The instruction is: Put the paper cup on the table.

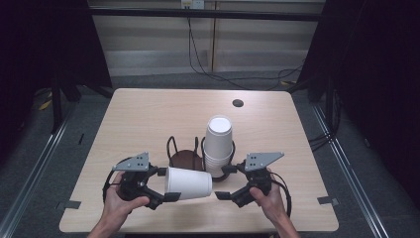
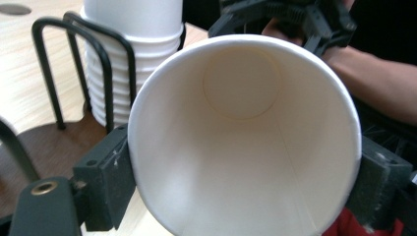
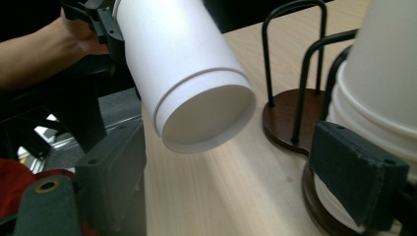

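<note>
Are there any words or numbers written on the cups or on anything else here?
No, nothing readable anywhere.
Held white cup: plain, no print, inside or outside.
Stack of white cups in the wire holder: plain too.
Wooden table: no labels.
Left gripper and right gripper: no marks that can be read.

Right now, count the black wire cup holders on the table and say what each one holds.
2. The empty black wire cup holder stands on its round dark wooden base at table centre. The one beside it holds the stack of white paper cups. Nothing seems hidden.
</note>
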Available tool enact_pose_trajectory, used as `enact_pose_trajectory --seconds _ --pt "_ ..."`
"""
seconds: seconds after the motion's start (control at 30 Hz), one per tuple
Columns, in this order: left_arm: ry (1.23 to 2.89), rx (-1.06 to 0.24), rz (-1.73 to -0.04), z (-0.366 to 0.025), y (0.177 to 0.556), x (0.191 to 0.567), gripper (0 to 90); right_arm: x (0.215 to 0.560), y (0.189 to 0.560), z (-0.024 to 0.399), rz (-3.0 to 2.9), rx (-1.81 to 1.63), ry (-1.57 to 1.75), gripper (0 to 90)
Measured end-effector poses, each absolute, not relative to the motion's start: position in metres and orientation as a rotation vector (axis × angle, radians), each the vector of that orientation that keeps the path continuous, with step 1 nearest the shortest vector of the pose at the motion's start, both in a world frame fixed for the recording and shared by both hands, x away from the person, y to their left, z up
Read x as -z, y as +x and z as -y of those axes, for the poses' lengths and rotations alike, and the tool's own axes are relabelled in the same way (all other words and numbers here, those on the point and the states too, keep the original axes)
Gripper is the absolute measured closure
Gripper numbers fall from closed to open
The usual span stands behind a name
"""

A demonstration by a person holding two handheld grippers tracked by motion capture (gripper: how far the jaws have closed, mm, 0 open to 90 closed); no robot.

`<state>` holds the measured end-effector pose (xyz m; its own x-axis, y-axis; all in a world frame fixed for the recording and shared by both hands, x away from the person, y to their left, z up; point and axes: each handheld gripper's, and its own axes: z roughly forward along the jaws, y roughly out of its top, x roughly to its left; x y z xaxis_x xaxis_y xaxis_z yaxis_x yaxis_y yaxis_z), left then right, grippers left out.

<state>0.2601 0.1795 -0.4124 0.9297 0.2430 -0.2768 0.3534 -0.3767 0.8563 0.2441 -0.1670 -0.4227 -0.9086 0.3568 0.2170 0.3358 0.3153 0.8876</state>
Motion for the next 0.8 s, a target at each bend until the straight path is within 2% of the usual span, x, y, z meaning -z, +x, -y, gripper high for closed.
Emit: enact_pose_trajectory --seconds 0.23,0.53,0.8 --pt "2.019 0.098 -0.462 -0.194 0.259 0.412 13.8 0.427 0.244 0.177 -2.501 -1.684 0.730 14.9" --pt "2.077 0.029 -0.591 -0.216 0.260 0.419 13.8 0.421 0.241 0.179 -2.416 -1.691 0.788 15.2" --pt "2.115 0.002 -0.657 -0.240 0.264 0.407 13.6 0.423 0.236 0.185 -2.386 -1.633 0.840 15.2"
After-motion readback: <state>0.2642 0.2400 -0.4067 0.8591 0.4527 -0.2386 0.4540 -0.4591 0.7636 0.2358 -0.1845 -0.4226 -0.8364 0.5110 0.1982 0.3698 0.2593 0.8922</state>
